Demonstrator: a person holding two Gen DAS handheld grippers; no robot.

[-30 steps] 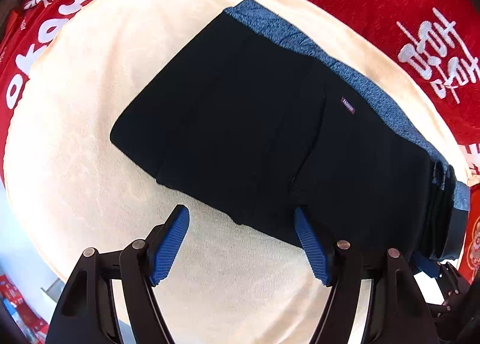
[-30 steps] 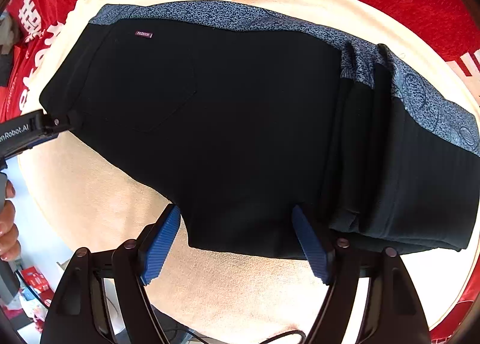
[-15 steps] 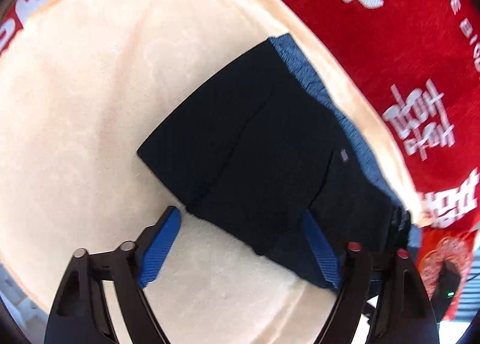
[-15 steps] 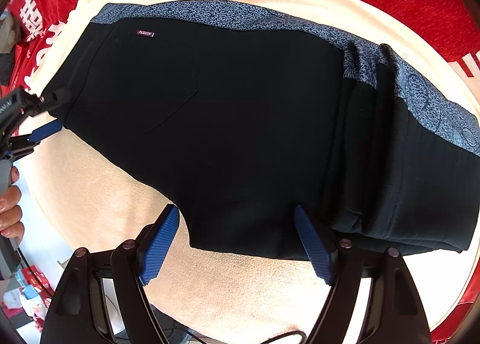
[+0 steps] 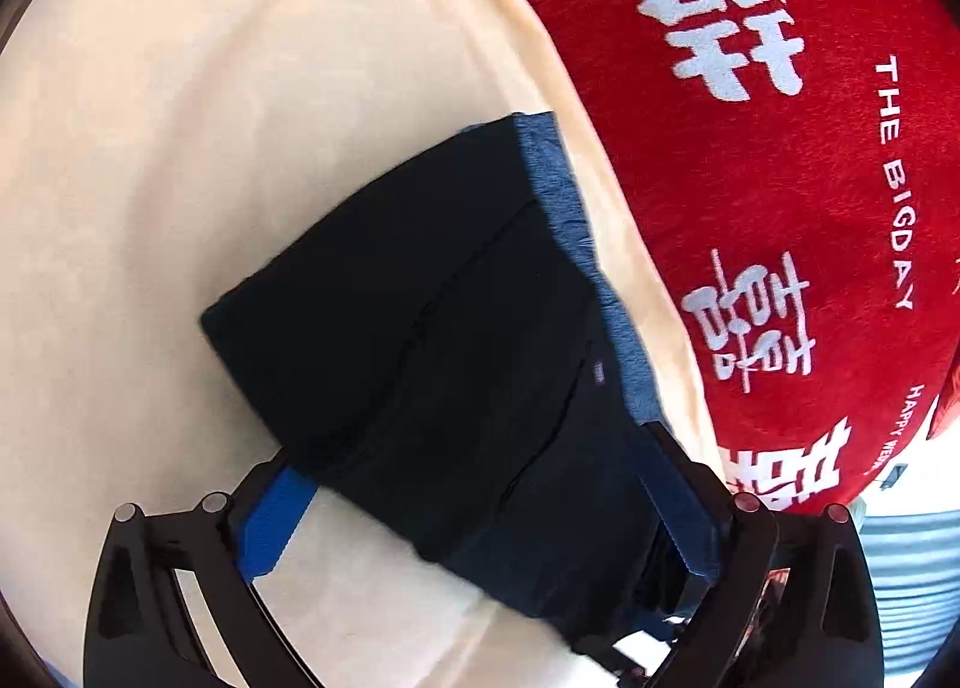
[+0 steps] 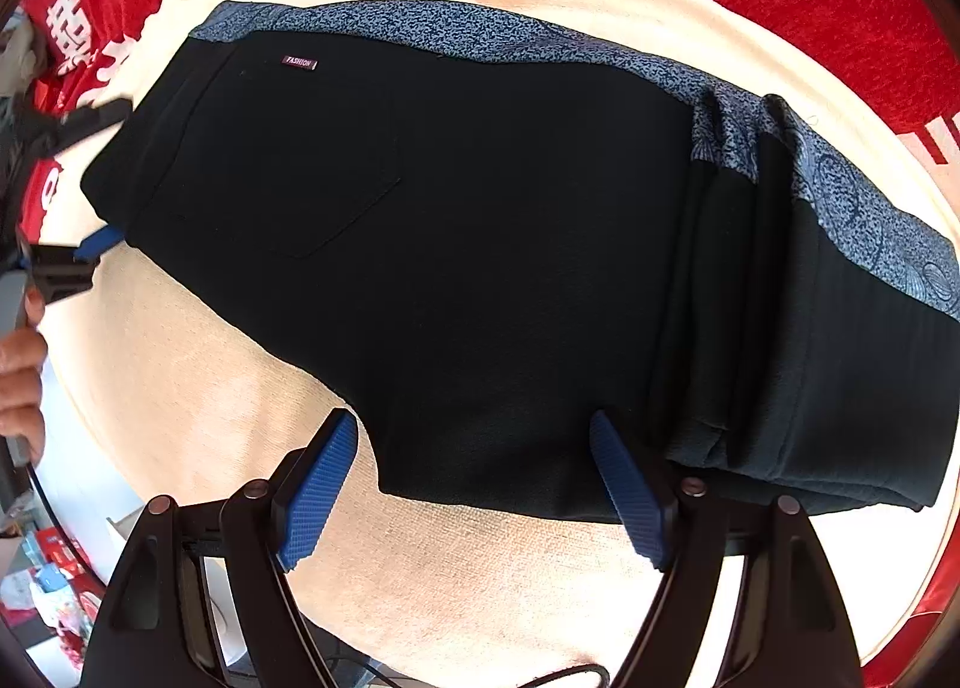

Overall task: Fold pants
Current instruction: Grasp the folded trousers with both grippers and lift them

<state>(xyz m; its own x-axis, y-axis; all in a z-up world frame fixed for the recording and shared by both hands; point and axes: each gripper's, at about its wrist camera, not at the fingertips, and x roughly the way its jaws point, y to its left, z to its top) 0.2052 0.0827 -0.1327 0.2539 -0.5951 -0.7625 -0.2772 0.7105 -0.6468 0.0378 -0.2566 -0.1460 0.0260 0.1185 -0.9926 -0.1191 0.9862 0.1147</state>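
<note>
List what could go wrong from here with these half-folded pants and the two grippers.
1. The left gripper straddles the end of the pants with its fingers open; closing here may catch only some layers, so the fold could skew.
2. The bunched layers by the right gripper look loose and could slip apart if the pants are lifted.
3. The cream towel underneath could be pinched along with the fabric.

Bright even daylight, soft shadows, strong fisheye bending at edges, left wrist view motion-blurred
</note>
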